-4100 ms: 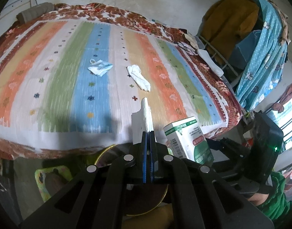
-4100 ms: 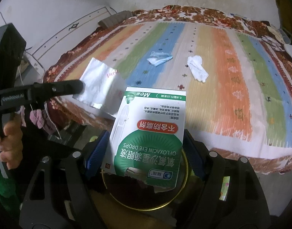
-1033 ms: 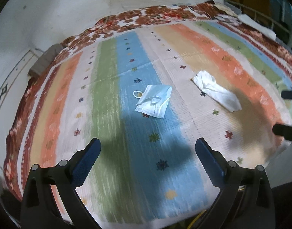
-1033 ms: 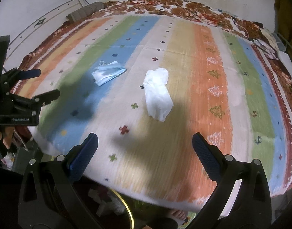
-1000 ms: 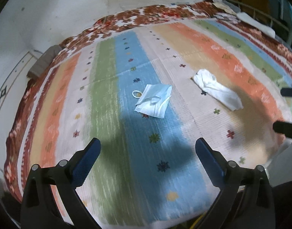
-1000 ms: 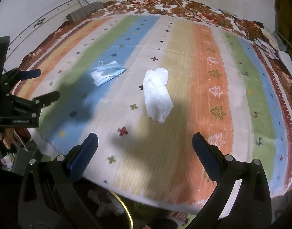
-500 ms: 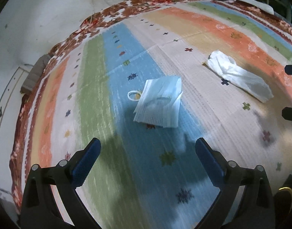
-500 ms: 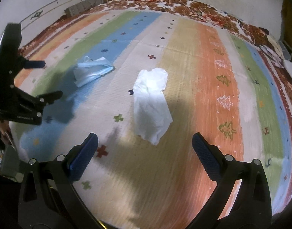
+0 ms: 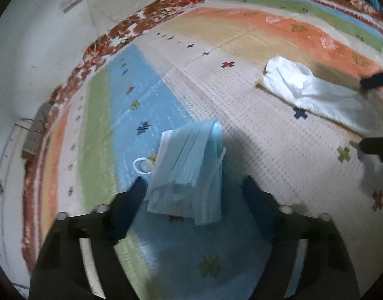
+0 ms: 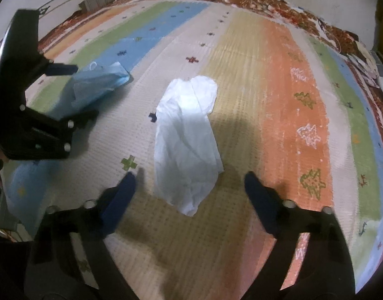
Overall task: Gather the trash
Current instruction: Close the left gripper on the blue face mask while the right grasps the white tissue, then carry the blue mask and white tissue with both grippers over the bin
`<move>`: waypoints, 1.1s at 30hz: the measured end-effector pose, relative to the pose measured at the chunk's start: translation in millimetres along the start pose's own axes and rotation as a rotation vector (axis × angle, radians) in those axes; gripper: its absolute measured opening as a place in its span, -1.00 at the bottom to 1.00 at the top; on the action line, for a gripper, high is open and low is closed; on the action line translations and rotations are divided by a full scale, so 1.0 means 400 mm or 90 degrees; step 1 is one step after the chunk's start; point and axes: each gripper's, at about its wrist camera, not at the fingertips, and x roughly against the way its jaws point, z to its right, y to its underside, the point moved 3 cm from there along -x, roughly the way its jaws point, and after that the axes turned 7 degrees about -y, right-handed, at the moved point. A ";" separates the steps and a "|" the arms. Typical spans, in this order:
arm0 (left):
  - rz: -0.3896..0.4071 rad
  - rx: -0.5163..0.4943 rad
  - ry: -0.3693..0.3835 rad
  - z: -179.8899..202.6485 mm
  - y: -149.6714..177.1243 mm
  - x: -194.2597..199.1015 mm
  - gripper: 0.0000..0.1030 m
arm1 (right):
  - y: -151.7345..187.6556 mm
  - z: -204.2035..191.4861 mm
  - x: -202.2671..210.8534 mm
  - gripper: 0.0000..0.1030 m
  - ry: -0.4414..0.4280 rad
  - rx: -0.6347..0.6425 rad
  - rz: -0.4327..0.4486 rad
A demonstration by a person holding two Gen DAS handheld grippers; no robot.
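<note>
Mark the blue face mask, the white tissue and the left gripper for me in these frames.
blue face mask (image 9: 189, 165), left wrist view, on its pleated middle.
white tissue (image 10: 186, 137), right wrist view, on its flat centre.
left gripper (image 9: 191, 195), left wrist view, midway between its fingertips, jaws astride the mask's near end.

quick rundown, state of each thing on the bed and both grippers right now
face mask: folded, lying flat on the blue stripe, between the left jaws, not yet gripped
white tissue: crumpled, lying flat, its near end between the right jaws, not gripped
left gripper: open, jaws just been closing in
right gripper: open, jaws just been closing in
striped bed cover: spread flat
</note>
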 end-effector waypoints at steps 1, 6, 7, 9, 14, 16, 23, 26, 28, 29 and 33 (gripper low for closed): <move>-0.004 0.006 0.009 -0.002 0.000 -0.006 0.30 | 0.001 0.002 -0.005 0.35 -0.002 -0.004 -0.003; -0.022 0.063 0.064 -0.020 0.004 -0.025 -0.41 | -0.004 0.012 -0.008 0.01 -0.017 -0.031 -0.003; -0.025 0.071 0.057 -0.023 0.006 -0.028 -0.61 | -0.006 0.015 -0.008 -0.03 -0.019 -0.038 -0.003; -0.026 0.066 0.049 -0.018 0.009 -0.031 -0.72 | -0.007 0.016 -0.007 -0.25 -0.019 -0.043 -0.005; -0.037 0.063 0.055 -0.017 0.010 -0.013 -0.85 | -0.016 0.013 0.003 -0.76 -0.031 -0.043 -0.015; -0.039 0.068 0.052 -0.022 0.011 0.005 -0.85 | -0.019 0.012 0.010 -0.78 -0.030 -0.041 -0.012; -0.050 0.117 0.056 -0.053 0.021 0.091 -0.85 | -0.038 -0.030 0.071 -0.83 -0.042 -0.032 0.005; -0.050 0.180 0.073 -0.087 0.023 0.144 -0.85 | -0.038 -0.048 0.099 -0.84 -0.051 -0.031 0.011; -0.050 0.217 0.096 -0.097 0.030 0.171 -0.86 | -0.034 -0.057 0.115 -0.87 -0.048 -0.033 0.011; -0.053 0.236 0.107 -0.101 0.036 0.185 -0.86 | -0.033 -0.060 0.122 -0.89 -0.051 -0.036 0.012; -0.063 0.284 0.133 -0.106 0.058 0.223 -0.86 | -0.023 -0.074 0.152 -0.92 -0.055 -0.048 0.015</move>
